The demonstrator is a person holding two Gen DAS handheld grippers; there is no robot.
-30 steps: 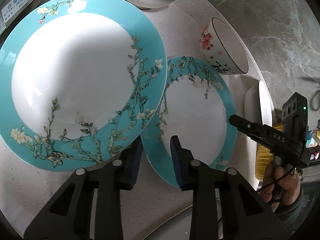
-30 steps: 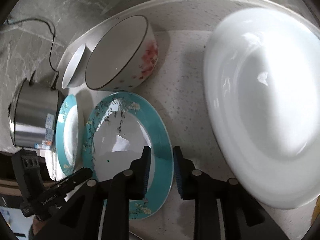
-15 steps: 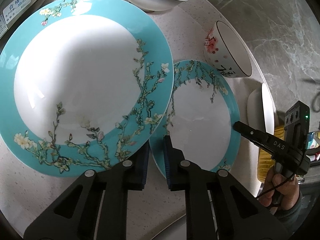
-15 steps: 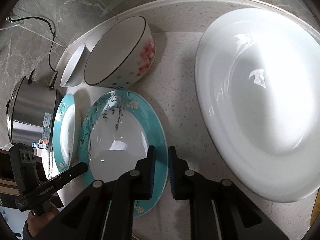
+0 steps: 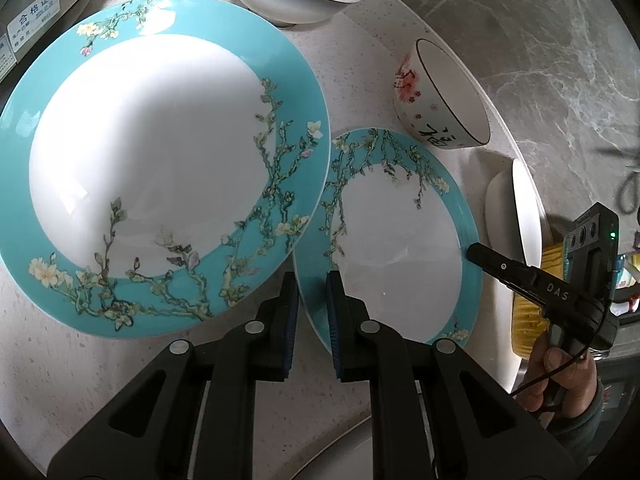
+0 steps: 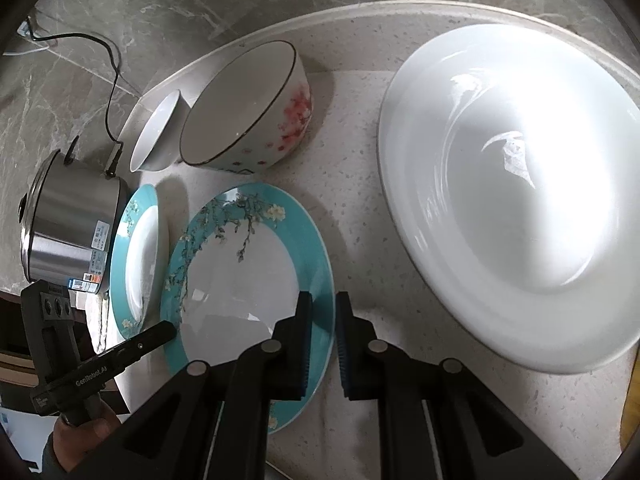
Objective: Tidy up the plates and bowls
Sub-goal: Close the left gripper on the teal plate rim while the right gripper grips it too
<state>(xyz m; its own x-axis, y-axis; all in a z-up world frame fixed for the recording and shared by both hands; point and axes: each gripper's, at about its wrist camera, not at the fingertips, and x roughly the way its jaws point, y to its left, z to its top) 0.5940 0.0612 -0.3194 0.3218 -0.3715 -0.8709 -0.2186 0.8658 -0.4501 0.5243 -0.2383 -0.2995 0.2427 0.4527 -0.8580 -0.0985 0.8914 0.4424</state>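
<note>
small teal plate [image 5: 400, 248] (tilted), both rims clamped — left gripper [image 5: 312, 308], right gripper [image 6: 323, 328]

Cooker [image 5: 36, 12] cut off by frame edge, label text [image 5: 34, 20] unreadable; large plate [image 5: 160, 160] overlaps small plate [image 5: 396, 248] rim.

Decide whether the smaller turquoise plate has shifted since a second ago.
Cannot tell: the smaller turquoise plate still tucks under the large turquoise plate beside the flowered bowl.

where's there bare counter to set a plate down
Best bare patch: the counter between the small teal plate, the flowered bowl and the big white plate. Another lies near the left gripper, below the big teal plate. It is crowded where the teal plates overlap.
</note>
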